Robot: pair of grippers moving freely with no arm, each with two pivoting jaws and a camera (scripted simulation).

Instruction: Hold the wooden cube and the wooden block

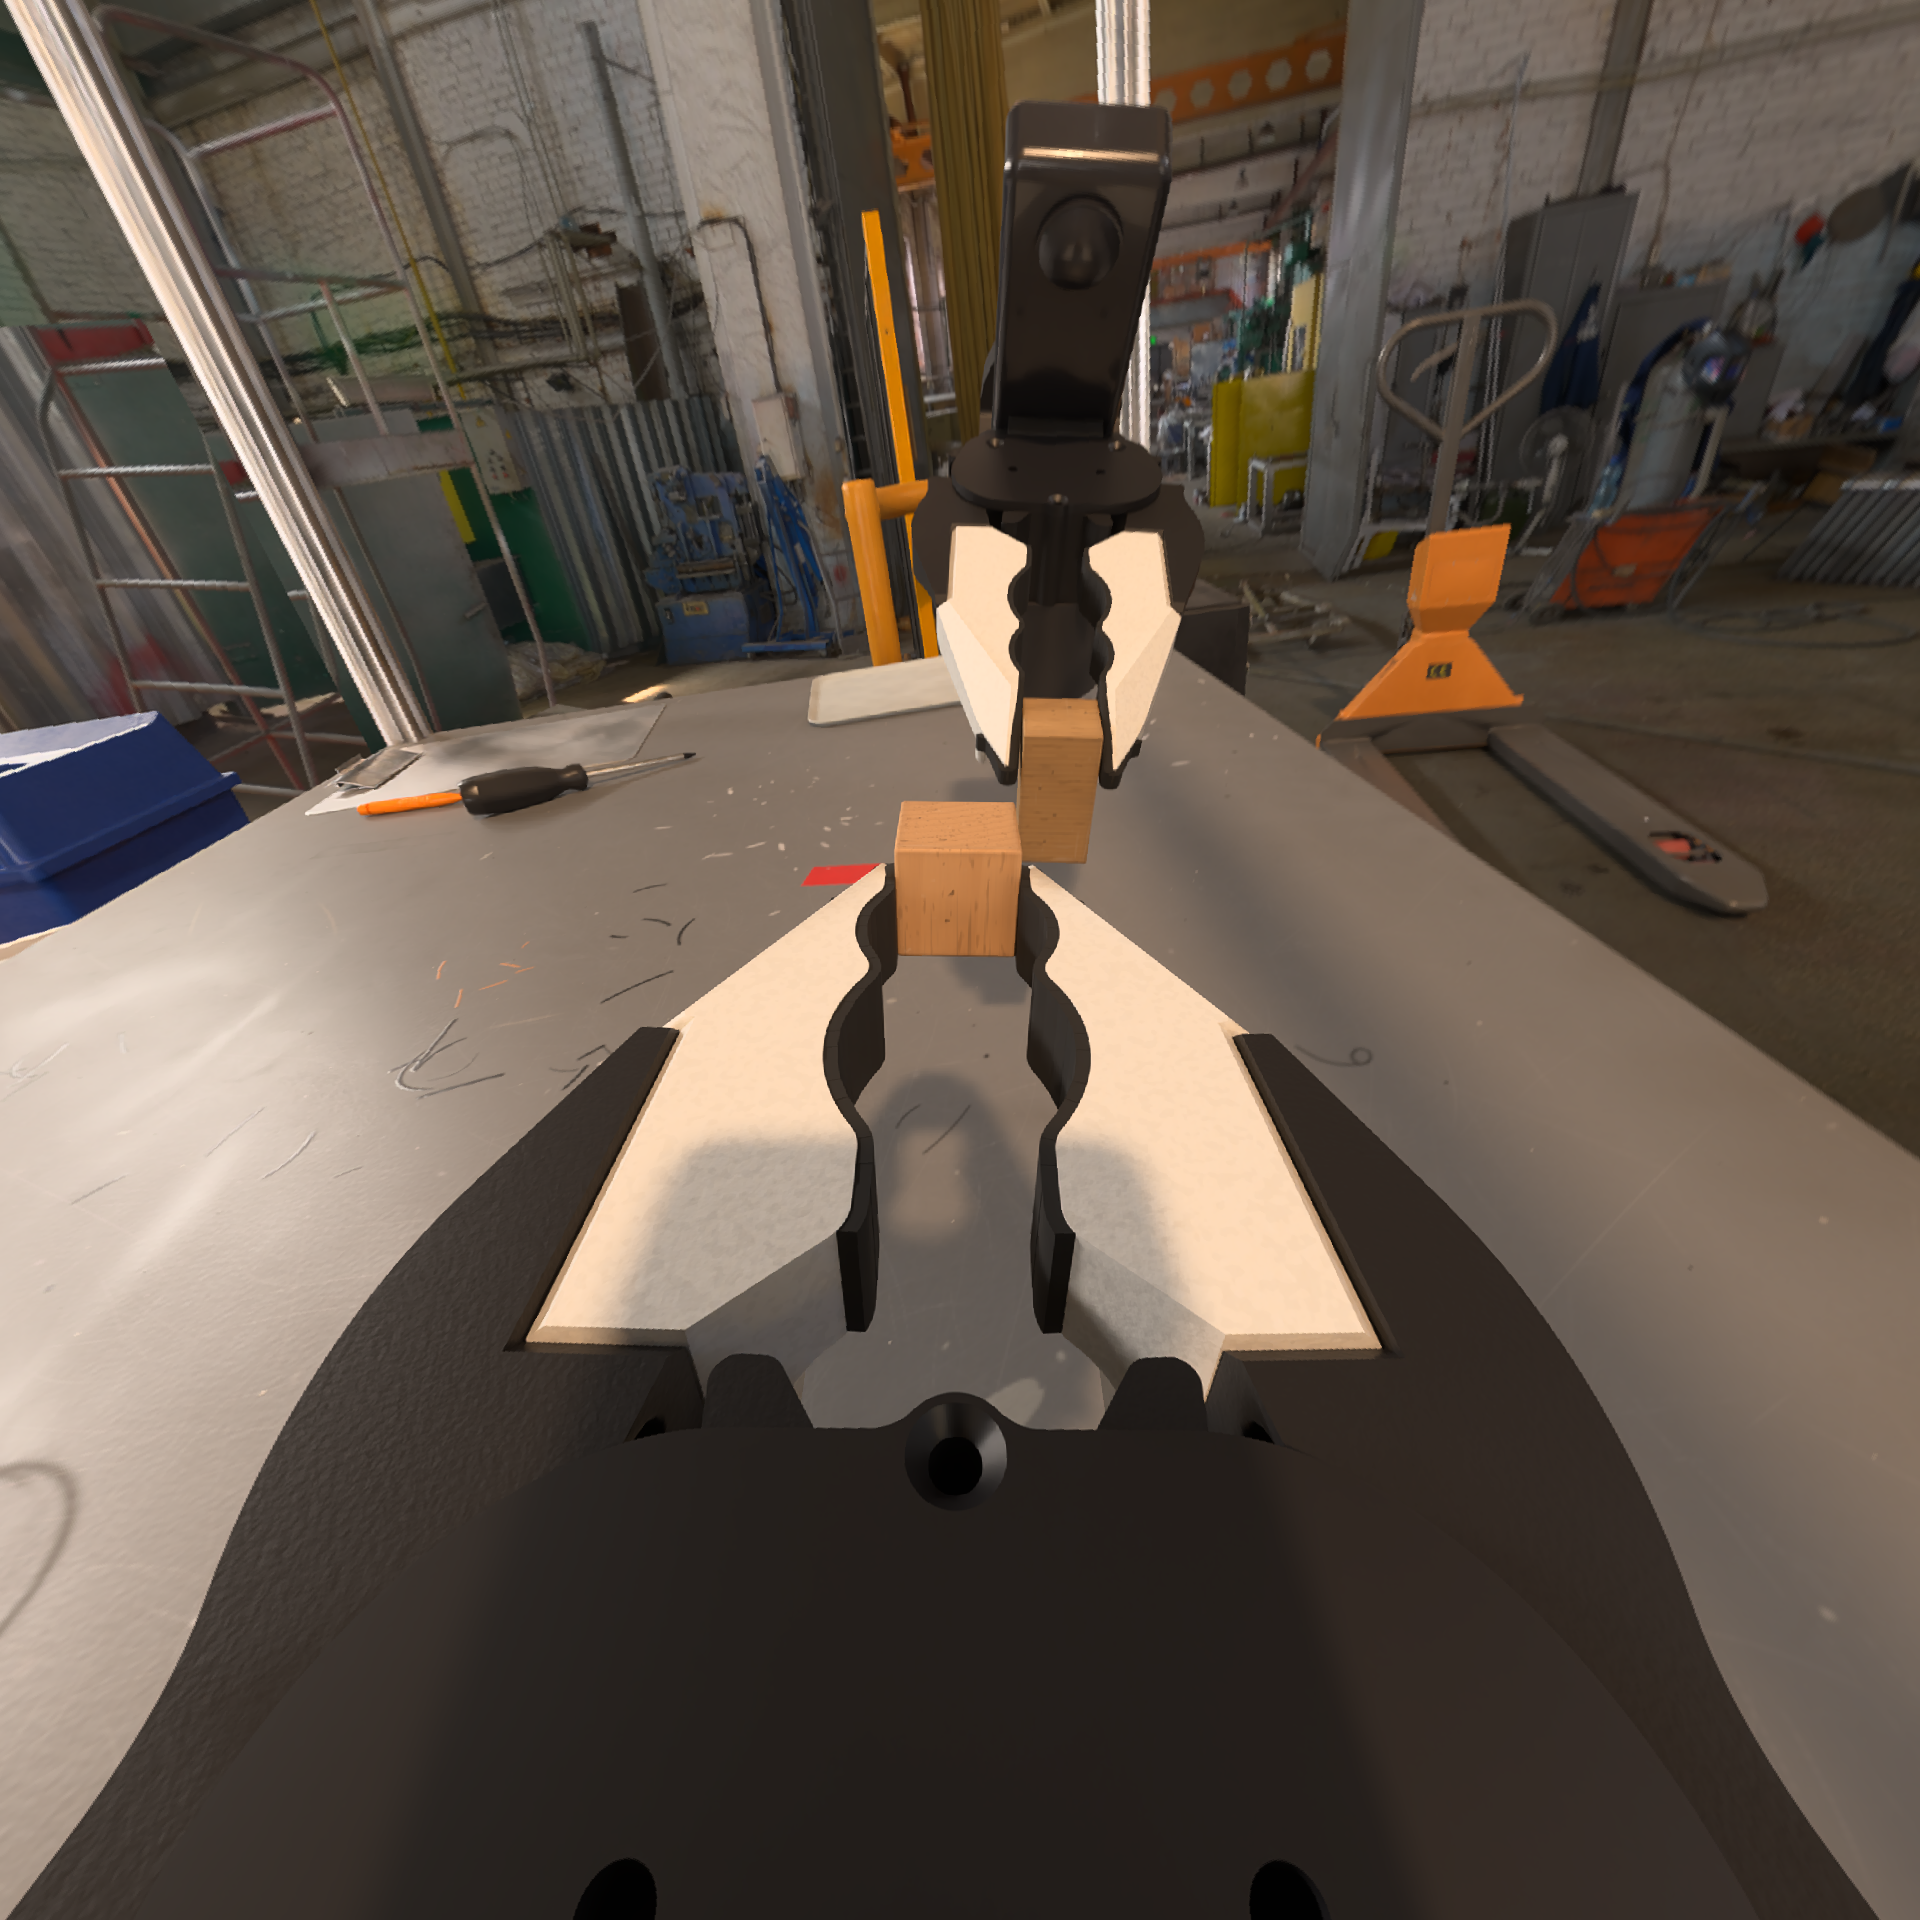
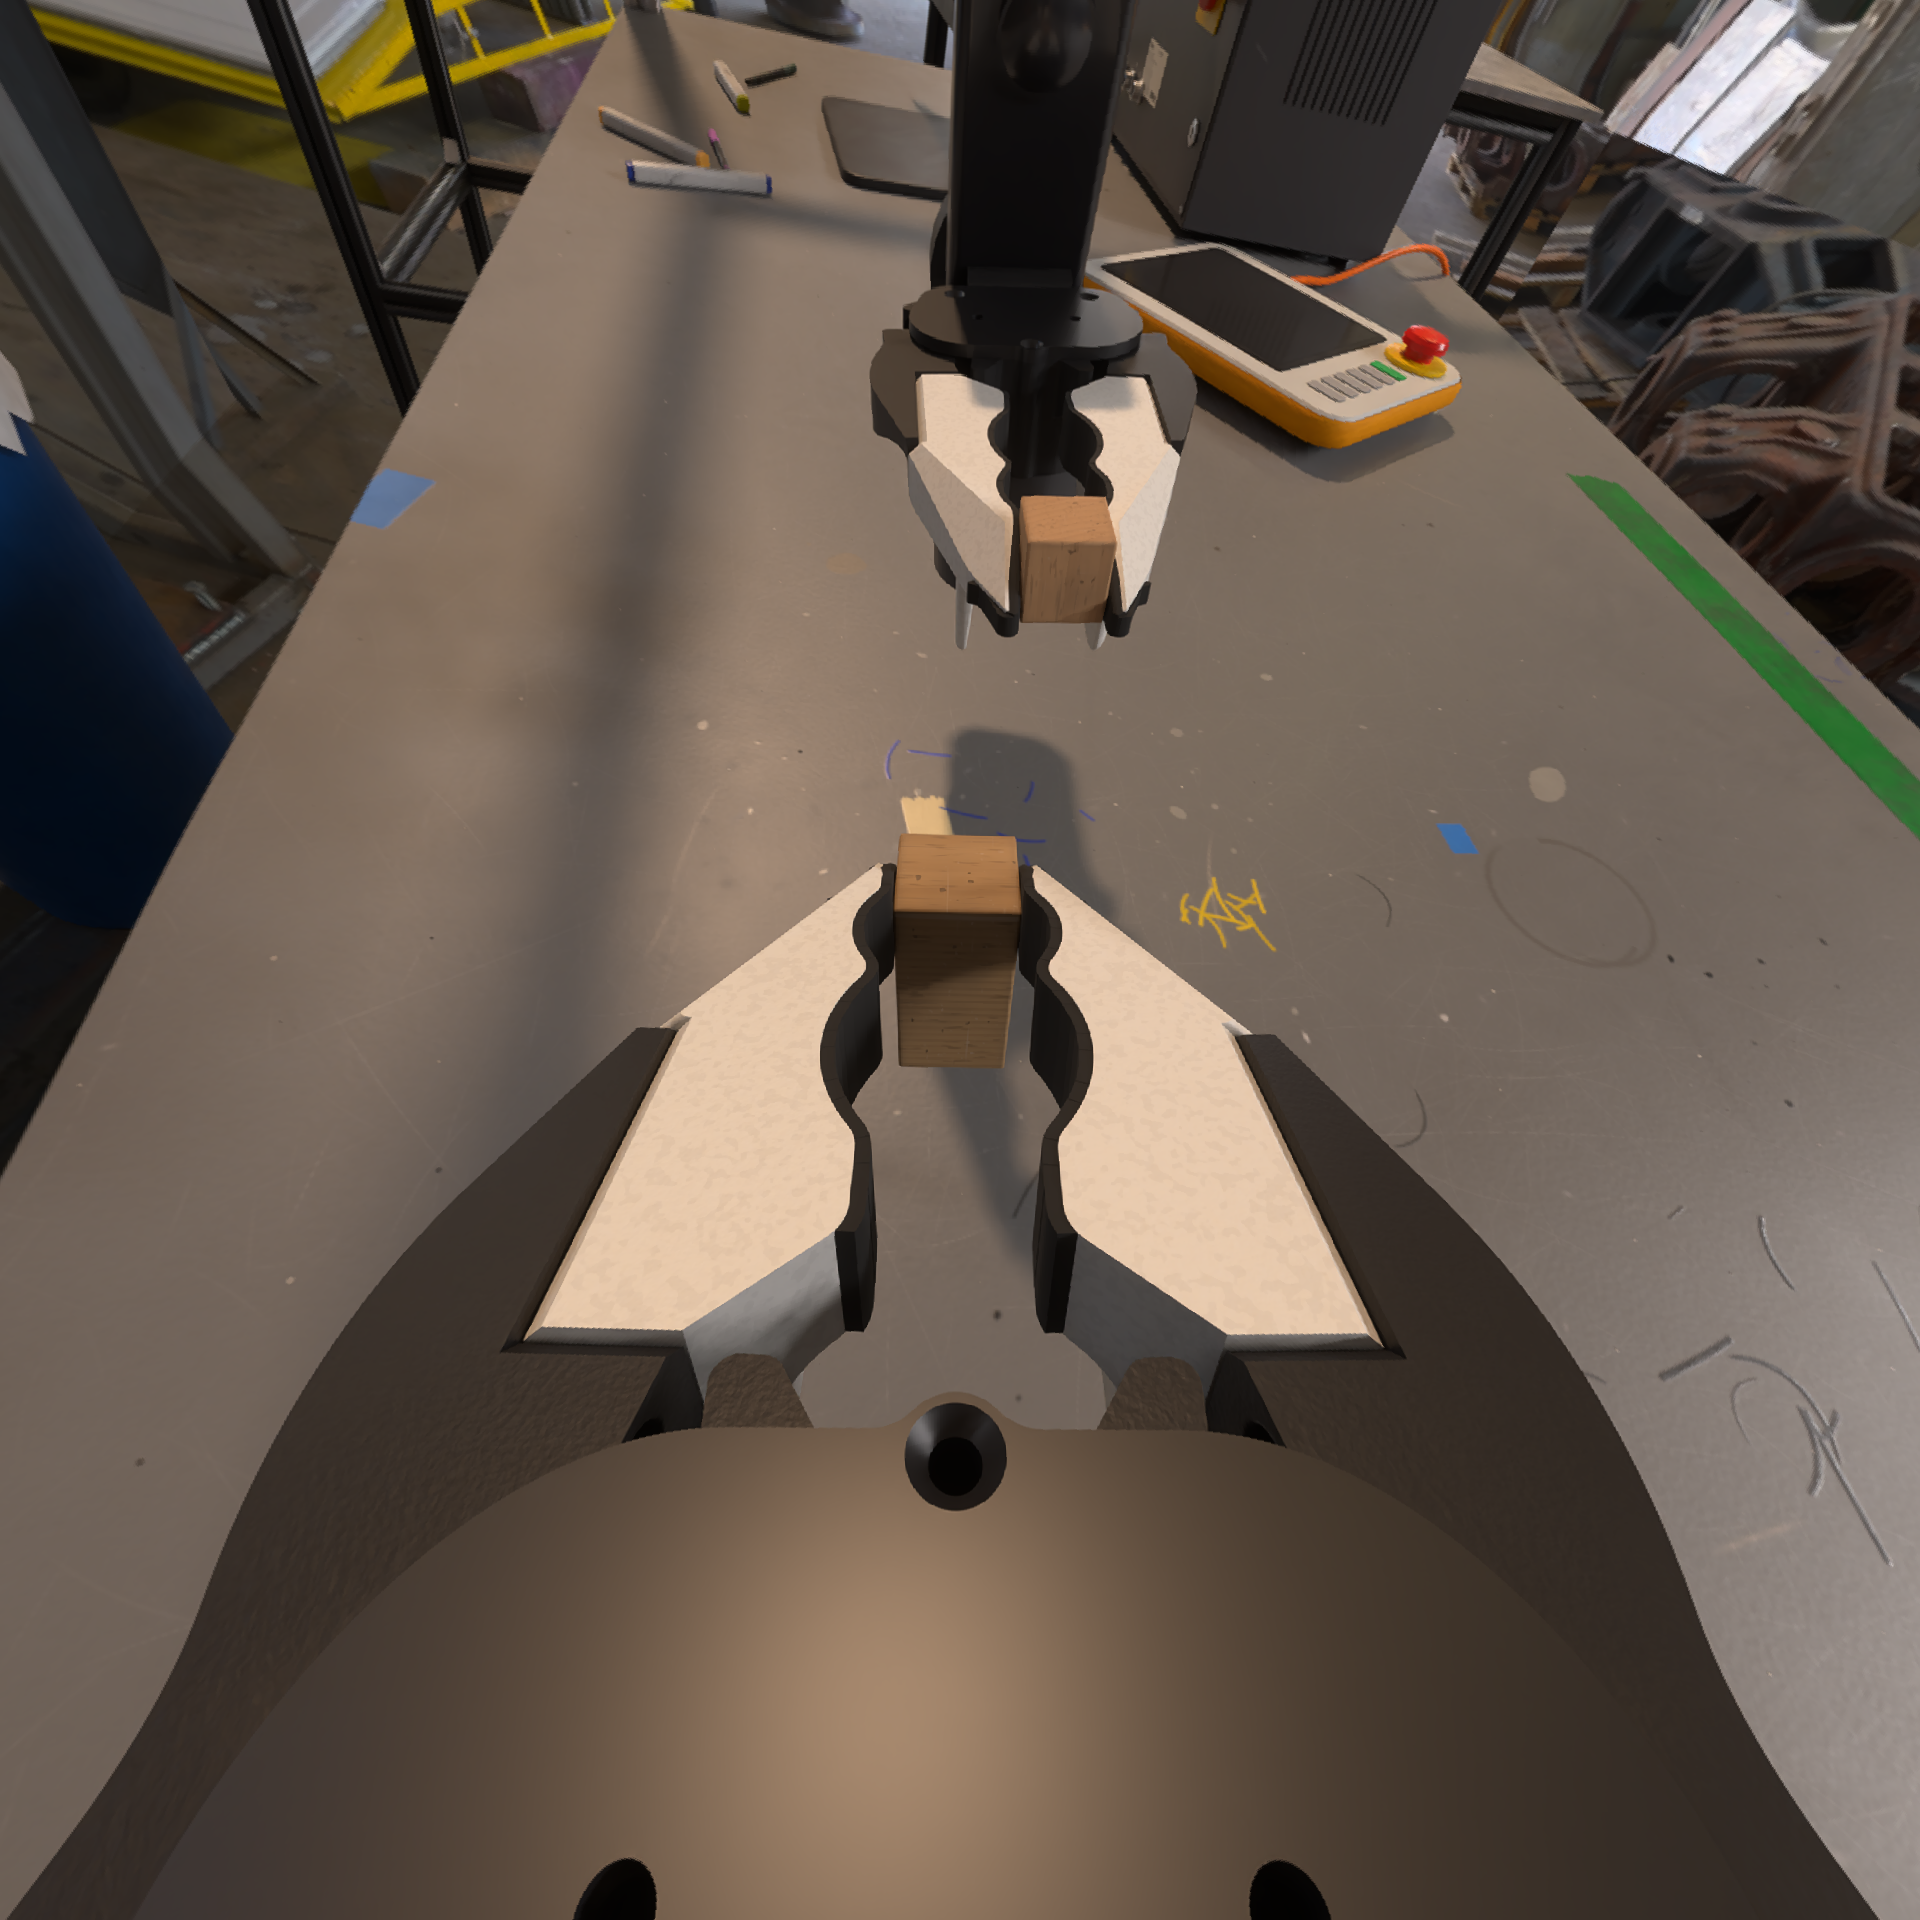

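Note:
In the left wrist view my left gripper (image 1: 956, 883) is shut on the light wooden cube (image 1: 956, 894), held at the fingertips above the grey table (image 1: 416, 1039). Facing it just beyond, my right gripper (image 1: 1058, 777) points down and is shut on the taller wooden block (image 1: 1058, 790), which hangs below its fingers. In the right wrist view my right gripper (image 2: 956, 883) grips the wooden block (image 2: 954, 966) near its top. The left gripper (image 2: 1055, 621) shows farther off with the cube (image 2: 1066, 561) between its fingers. Both pieces are off the table and apart.
A screwdriver (image 1: 525, 788), a metal sheet (image 1: 561, 732), a white tray (image 1: 883, 694) and a blue bin (image 1: 94, 810) lie to the left. A teach pendant (image 2: 1278, 343), a grey box (image 2: 1309, 104), a dark pad (image 2: 888, 145) and markers (image 2: 696, 177) sit at the far end.

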